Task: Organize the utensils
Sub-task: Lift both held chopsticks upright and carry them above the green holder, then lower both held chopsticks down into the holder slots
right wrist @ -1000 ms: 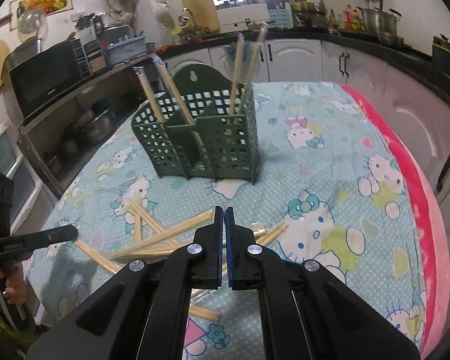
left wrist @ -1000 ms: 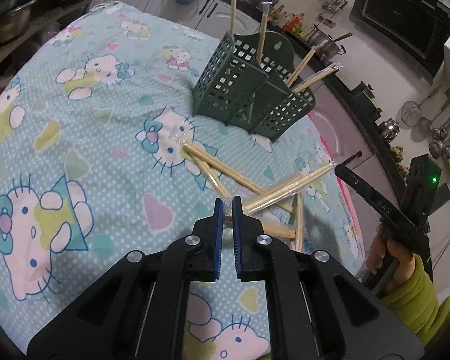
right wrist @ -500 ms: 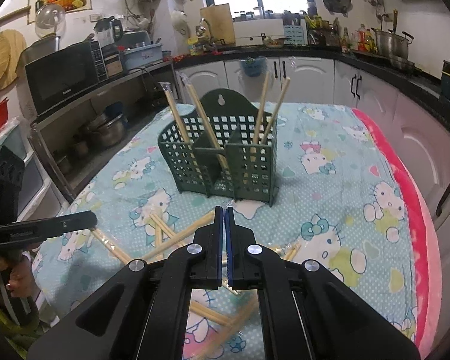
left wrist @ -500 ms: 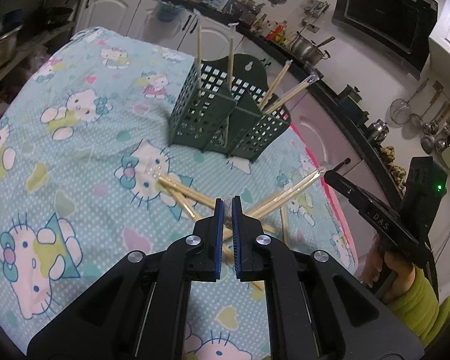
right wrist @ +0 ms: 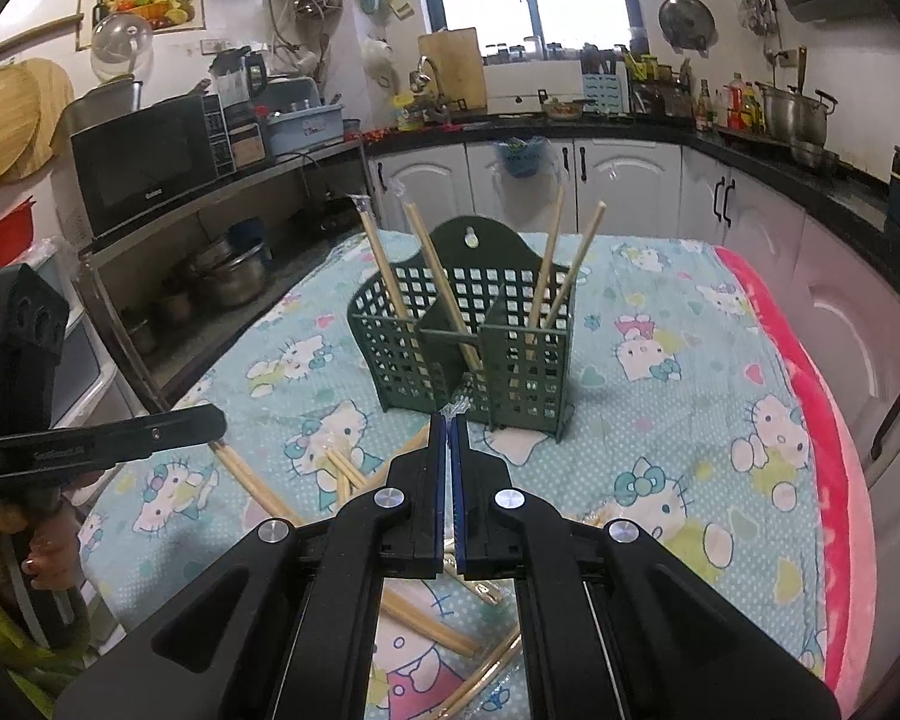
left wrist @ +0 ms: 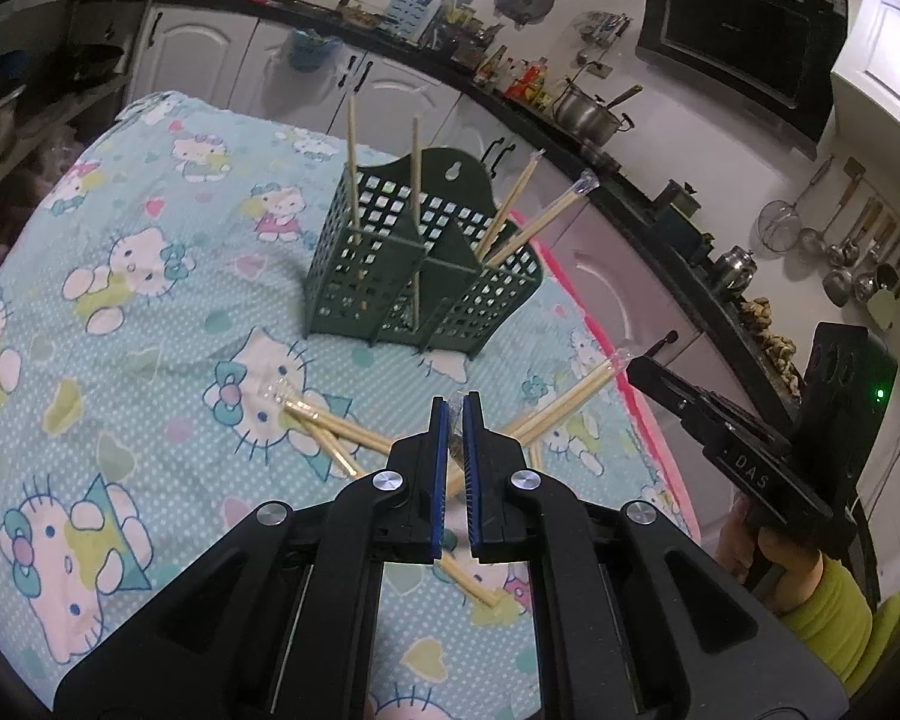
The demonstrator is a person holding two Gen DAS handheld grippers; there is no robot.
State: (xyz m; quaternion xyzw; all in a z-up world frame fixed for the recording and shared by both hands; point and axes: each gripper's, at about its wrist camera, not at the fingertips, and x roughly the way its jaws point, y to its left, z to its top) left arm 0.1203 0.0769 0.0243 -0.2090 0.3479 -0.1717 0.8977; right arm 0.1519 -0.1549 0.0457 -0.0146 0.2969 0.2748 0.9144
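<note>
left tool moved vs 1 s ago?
Yes. The left tool has lifted away from the loose chopsticks on the cloth; in its view the green holder sits lower and the counters show more.

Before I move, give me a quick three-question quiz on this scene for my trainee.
1. How many chopsticks stand in the green holder?
2. True or false: the tablecloth is bare of chopsticks.
3. The left gripper and right gripper are: A wide open; B shut, with clear wrapper at the tips.
Key: 1 four; 2 false, loose chopsticks lie on it; 3 B.
</note>
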